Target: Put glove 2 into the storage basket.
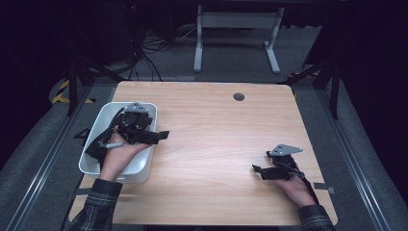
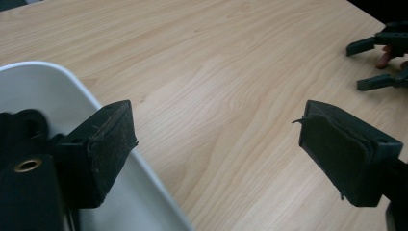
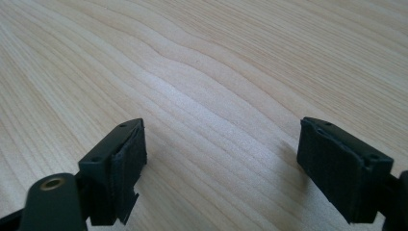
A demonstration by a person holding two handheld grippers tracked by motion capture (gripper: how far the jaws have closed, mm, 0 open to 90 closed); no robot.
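L gripper hangs over the right rim of the white rectangular plastic bin at the table's left edge, jaws wide apart, nothing between. R gripper rests near the pale wooden tabletop, jaws apart, empty. Advice: clear the rim before lowering; keep R parked.

Left gripper jaws wide apart, nothing between — right gripper likewise, held low.
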